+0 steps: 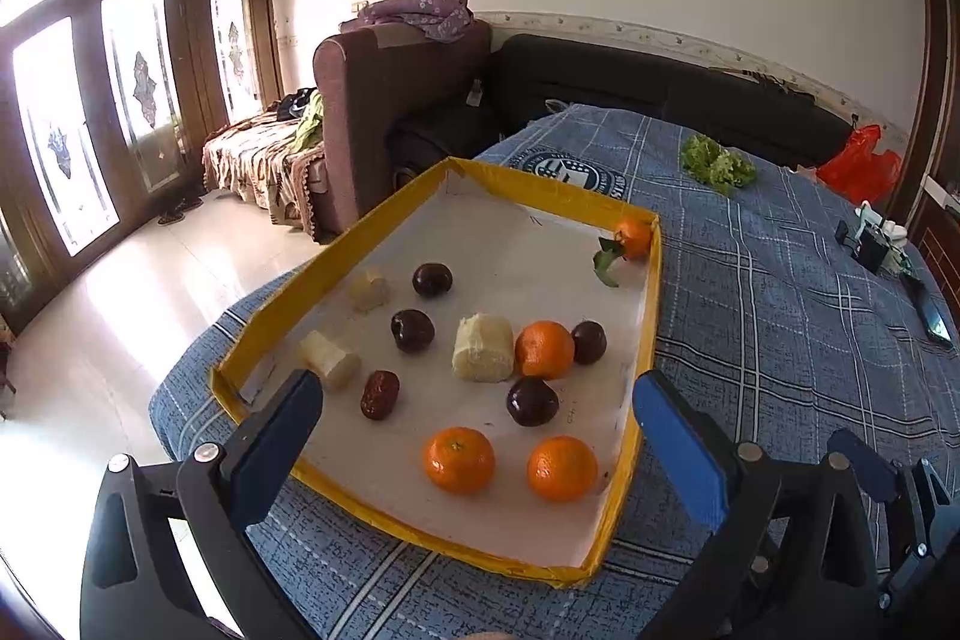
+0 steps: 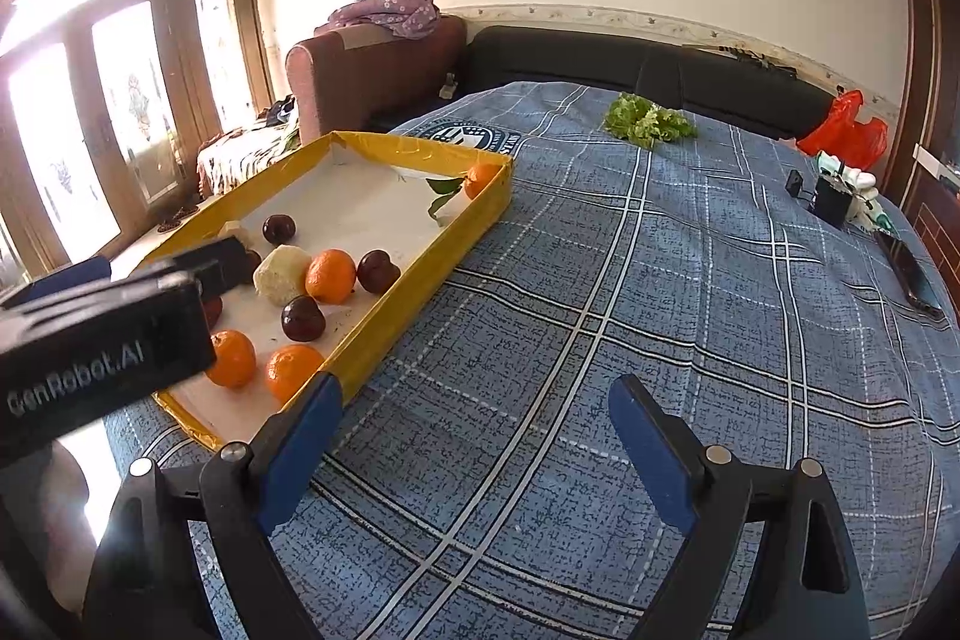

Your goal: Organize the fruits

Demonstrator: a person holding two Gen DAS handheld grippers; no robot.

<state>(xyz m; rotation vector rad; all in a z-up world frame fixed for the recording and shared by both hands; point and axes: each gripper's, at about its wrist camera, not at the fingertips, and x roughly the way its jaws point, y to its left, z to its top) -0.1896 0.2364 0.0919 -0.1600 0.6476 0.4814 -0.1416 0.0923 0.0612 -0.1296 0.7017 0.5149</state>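
A shallow yellow-rimmed tray (image 1: 336, 244) (image 2: 432, 244) with a white floor lies on a blue plaid cloth. In it are several oranges (image 1: 459, 460) (image 2: 292, 372), one with leaves in the far corner (image 1: 635, 237), several dark plums (image 1: 532, 401) (image 2: 303, 319), a red date (image 1: 380, 394) and pale peeled chunks (image 1: 483, 347) (image 2: 282, 274). My left gripper (image 1: 480, 424) hangs open over the tray's near end, touching nothing. My right gripper (image 2: 477, 436) stands open over bare cloth to the right of the tray, empty. The left gripper's black body (image 2: 102, 346) hides part of the tray in the right wrist view.
A bunch of green lettuce (image 1: 717, 163) (image 2: 648, 121) lies at the far side of the cloth. At the right edge sit a red plastic bag (image 2: 846, 130), small black devices (image 2: 831, 202) and a phone (image 2: 909, 274). Sofas stand behind the table.
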